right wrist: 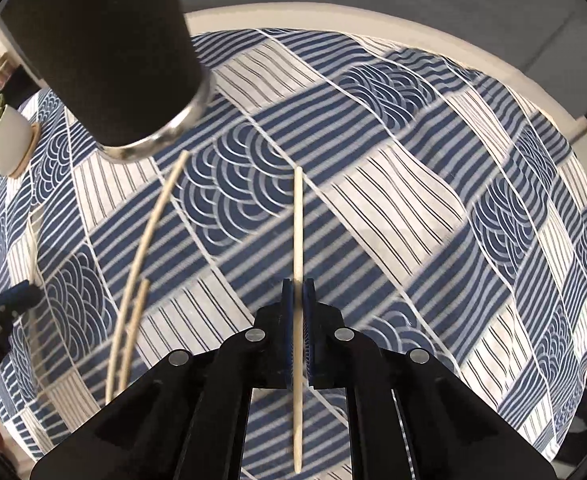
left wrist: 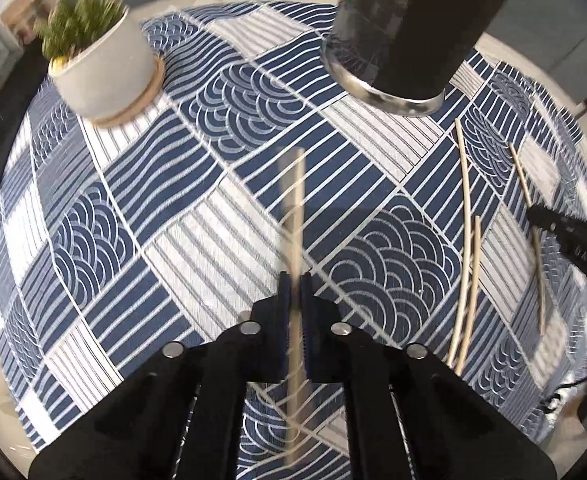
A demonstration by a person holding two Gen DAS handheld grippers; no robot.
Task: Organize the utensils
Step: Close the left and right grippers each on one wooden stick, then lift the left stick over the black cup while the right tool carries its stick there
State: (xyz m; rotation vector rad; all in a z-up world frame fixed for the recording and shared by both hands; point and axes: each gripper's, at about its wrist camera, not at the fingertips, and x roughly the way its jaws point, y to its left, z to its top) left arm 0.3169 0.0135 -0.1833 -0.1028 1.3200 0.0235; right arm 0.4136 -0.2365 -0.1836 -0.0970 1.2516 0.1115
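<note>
My left gripper is shut on a pale wooden chopstick, blurred, held above the patterned cloth. My right gripper is shut on another chopstick; it shows in the left wrist view as a dark tip over that stick. Two more chopsticks lie side by side on the cloth, also in the right wrist view. A tall black cylindrical holder with a metal base rim stands at the back, seen too in the right wrist view.
A blue and white patterned tablecloth covers the round table. A white pot with a green plant on a wooden coaster stands at the far left, and shows in the right wrist view. Table edge and grey wall lie behind.
</note>
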